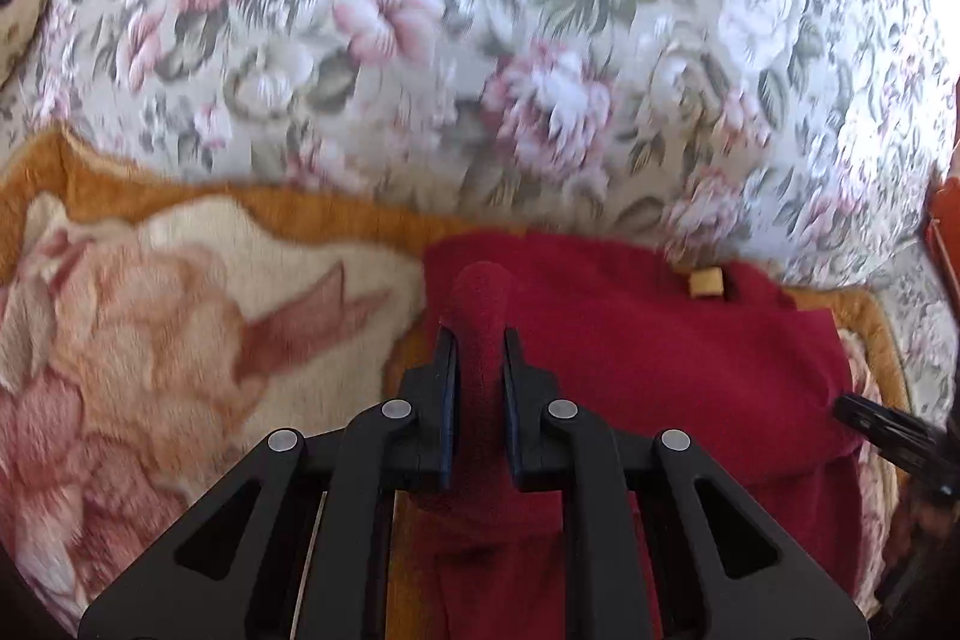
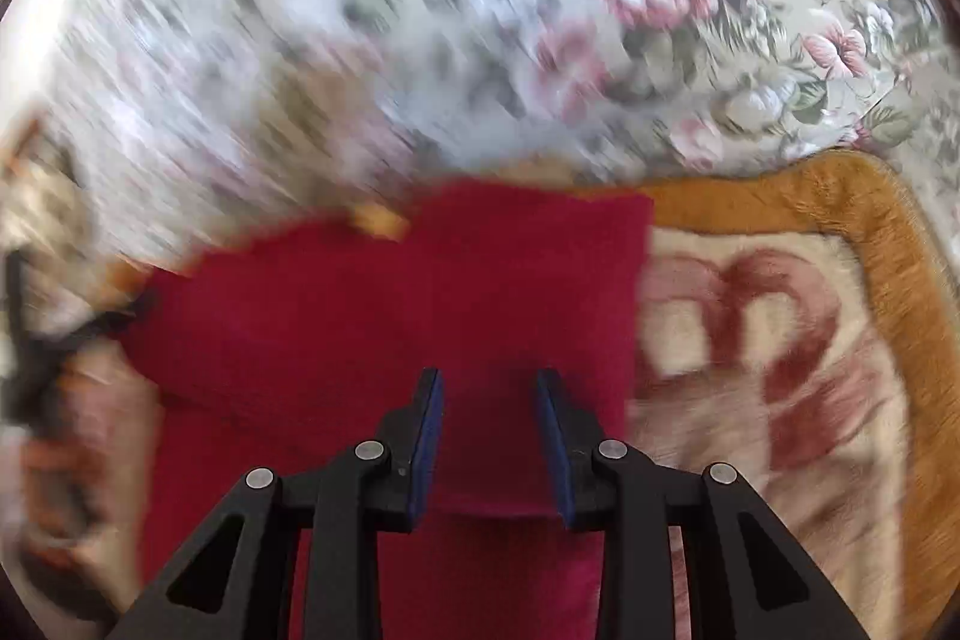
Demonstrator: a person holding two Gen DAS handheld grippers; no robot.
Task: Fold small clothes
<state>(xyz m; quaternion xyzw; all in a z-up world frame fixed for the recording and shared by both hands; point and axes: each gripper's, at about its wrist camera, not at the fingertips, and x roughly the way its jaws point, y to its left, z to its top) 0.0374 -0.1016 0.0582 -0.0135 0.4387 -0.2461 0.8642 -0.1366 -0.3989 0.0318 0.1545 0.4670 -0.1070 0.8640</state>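
Observation:
A dark red fleece garment (image 1: 648, 340) lies on a plush blanket, with a small tan tag (image 1: 705, 284) at its far edge. My left gripper (image 1: 480, 340) is shut on a bunched fold of the red cloth (image 1: 480, 304) that stands up between its pads. In the right wrist view the red garment (image 2: 384, 304) spreads under my right gripper (image 2: 489, 379), which is open just above the cloth with nothing between its pads. The tan tag (image 2: 378, 220) shows at the garment's far edge. The right gripper's black tip (image 1: 888, 430) shows at the left view's right edge.
The plush blanket (image 1: 180, 328) has an orange border (image 2: 888, 244) and a pink and cream flower print. Beyond it lies a floral bedspread (image 1: 480, 40). An orange-red object (image 1: 945, 220) sits at the right edge. The right wrist view is motion-blurred.

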